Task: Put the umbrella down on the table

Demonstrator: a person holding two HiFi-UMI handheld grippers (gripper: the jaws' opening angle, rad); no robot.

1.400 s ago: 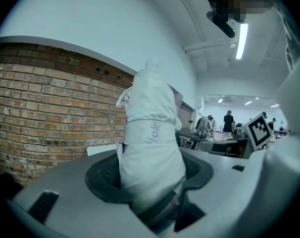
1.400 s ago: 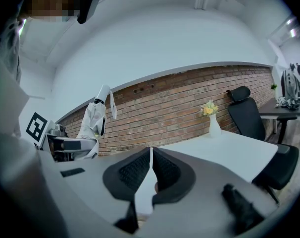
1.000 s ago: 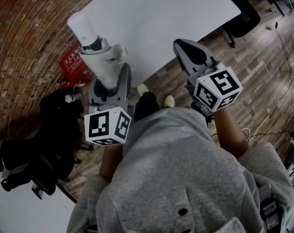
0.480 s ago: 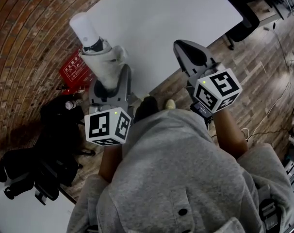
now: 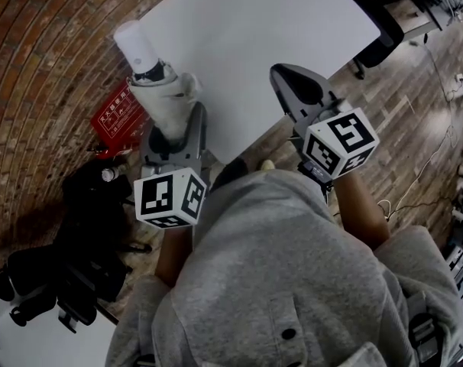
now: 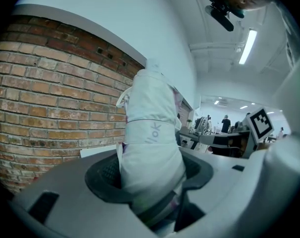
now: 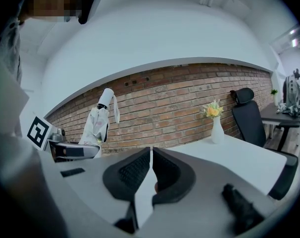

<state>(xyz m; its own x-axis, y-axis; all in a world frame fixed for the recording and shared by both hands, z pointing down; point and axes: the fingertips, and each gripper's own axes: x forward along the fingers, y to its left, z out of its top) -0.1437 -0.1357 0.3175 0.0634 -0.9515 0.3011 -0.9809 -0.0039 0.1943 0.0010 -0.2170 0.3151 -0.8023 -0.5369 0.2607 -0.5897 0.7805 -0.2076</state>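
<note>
Clamped upright in the left tool (image 5: 173, 136) at ten o'clock beside the counter (image 5: 254, 37) edge, the folded umbrella (image 5: 159, 90) could roll off if released too near it, as the right tool (image 5: 296, 90), jaws together and empty, steadies nothing.

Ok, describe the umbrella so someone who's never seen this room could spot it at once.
Find the brick wall and the white table before it. Beside the table's left edge, the left gripper holds the umbrella nearly upright. It is the only white fabric bundle there, folded and topped by a white cylinder.
</note>
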